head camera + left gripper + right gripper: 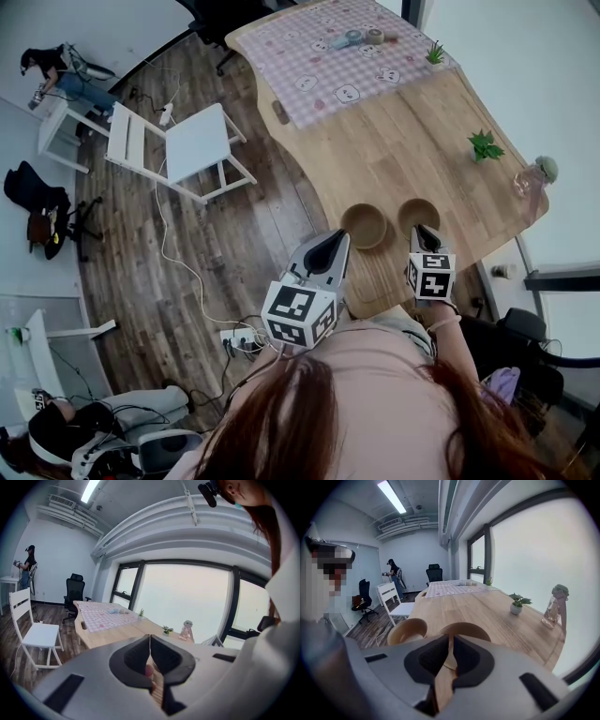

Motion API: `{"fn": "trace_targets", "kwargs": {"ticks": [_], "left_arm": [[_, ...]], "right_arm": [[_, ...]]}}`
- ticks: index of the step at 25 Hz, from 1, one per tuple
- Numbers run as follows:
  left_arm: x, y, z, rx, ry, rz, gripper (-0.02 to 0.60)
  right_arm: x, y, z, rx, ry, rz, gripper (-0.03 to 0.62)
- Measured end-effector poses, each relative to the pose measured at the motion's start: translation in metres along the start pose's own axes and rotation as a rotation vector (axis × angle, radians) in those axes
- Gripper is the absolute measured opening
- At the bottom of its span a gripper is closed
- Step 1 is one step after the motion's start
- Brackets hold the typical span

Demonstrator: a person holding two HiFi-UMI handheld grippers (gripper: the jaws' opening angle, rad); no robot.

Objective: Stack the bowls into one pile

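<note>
Two wooden bowls stand side by side near the front edge of the wooden table. In the head view the left bowl is empty and free. The right bowl has my right gripper at its near rim. In the right gripper view the right gripper has its jaws pinched on the near rim of that right bowl, with the left bowl beside it. My left gripper hangs at the table's edge just short of the left bowl. In its own view the left gripper is shut with nothing held.
Farther along the table are a small potted plant, a pink bottle at the right edge, and a checked cloth with small items. A white chair stands on the floor to the left. People work at the room's left side.
</note>
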State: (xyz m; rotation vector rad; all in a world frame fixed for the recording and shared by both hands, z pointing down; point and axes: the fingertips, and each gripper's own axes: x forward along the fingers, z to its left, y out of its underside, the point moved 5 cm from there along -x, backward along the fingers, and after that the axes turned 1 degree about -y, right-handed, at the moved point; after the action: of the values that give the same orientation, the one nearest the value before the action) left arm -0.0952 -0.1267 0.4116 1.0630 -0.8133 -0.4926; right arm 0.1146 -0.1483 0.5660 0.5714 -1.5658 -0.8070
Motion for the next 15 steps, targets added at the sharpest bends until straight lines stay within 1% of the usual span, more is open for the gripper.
{"fn": "trace_targets", "kwargs": {"ticks": [9, 15], "left_arm": [[-0.011, 0.007, 0.009, -0.017, 0.000, 0.003, 0.011], [-0.019, 0.010, 0.014, -0.027, -0.003, 0.005, 0.011]], "right_arm": [[-0.001, 0.001, 0.032, -0.019, -0.048, -0.001, 0.031], [0.002, -0.001, 0.048, 0.003, -0.083, 0.008, 0.038]]}}
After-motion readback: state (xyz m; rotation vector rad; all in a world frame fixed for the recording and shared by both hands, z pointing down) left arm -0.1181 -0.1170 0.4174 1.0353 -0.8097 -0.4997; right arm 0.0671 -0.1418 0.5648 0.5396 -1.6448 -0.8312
